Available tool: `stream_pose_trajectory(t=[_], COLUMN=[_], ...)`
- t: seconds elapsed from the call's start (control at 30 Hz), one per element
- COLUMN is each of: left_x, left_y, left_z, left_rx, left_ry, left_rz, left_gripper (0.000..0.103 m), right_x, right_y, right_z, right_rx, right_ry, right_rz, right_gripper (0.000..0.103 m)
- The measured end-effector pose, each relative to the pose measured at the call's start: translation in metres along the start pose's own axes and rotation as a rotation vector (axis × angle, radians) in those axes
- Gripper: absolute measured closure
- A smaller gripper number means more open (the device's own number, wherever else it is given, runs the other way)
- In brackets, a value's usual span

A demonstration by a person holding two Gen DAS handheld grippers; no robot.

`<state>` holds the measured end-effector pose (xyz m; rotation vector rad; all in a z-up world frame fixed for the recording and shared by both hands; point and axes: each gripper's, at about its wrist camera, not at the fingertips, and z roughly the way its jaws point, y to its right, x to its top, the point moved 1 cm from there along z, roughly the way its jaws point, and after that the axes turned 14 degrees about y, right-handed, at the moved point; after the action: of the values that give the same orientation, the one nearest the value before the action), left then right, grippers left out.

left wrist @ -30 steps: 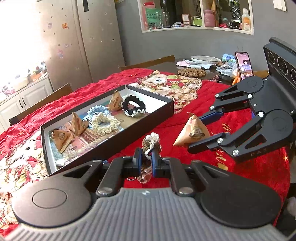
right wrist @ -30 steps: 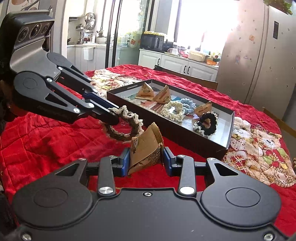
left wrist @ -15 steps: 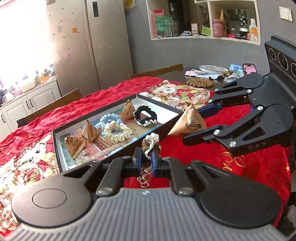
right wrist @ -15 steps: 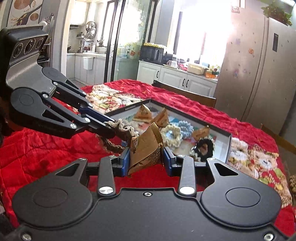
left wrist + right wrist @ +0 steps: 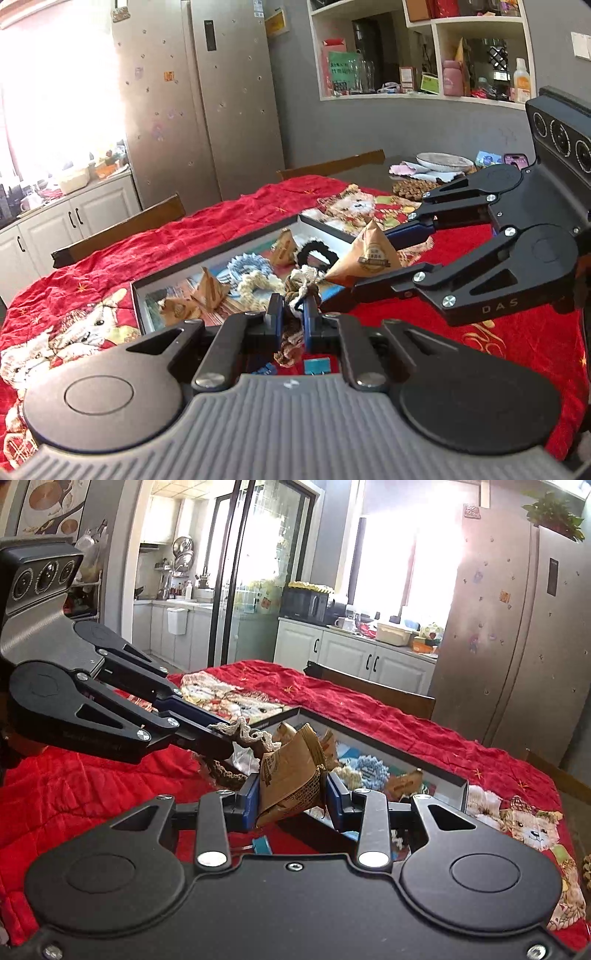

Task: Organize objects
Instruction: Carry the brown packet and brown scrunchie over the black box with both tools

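Observation:
My left gripper [image 5: 293, 308] is shut on a brown and cream scrunchie [image 5: 301, 286], held in the air near the black tray [image 5: 221, 258]. My right gripper [image 5: 291, 790] is shut on a brown pyramid packet [image 5: 291, 775], also in the air by the tray [image 5: 373, 738]. In the left wrist view the right gripper [image 5: 356, 269] carries the packet [image 5: 365, 254] over the tray's right end. In the right wrist view the left gripper [image 5: 225, 740] holds the scrunchie [image 5: 251, 736]. The tray holds several scrunchies [image 5: 255, 282] and brown packets [image 5: 212, 290].
A red patterned cloth [image 5: 184, 232] covers the table. Wooden chairs [image 5: 122, 229] stand at its far side. A fridge [image 5: 207, 103] and kitchen cabinets [image 5: 354, 657] are behind. Plates and a phone [image 5: 515, 158] lie at the far right.
Both grippers have risen and moved closer to the tray, each still holding its item. The packet now hangs over the tray's right end.

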<state>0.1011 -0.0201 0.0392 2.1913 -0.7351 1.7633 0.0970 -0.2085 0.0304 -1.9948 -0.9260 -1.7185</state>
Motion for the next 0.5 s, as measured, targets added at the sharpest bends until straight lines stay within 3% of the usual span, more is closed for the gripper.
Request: stream_pose_trajectory(t=[0.5], left_x=[0.018], left_y=[-0.029], left_z=[0.012], left_rx=[0.060], left_ry=[0.042], left_rz=[-0.027], left_gripper=[0.090], right_x=[0.018], right_y=[0.027], right_z=[0.022], right_rx=[-0.041], right_ry=[0.047], right_rz=[0.084], right_gripper=[0.068])
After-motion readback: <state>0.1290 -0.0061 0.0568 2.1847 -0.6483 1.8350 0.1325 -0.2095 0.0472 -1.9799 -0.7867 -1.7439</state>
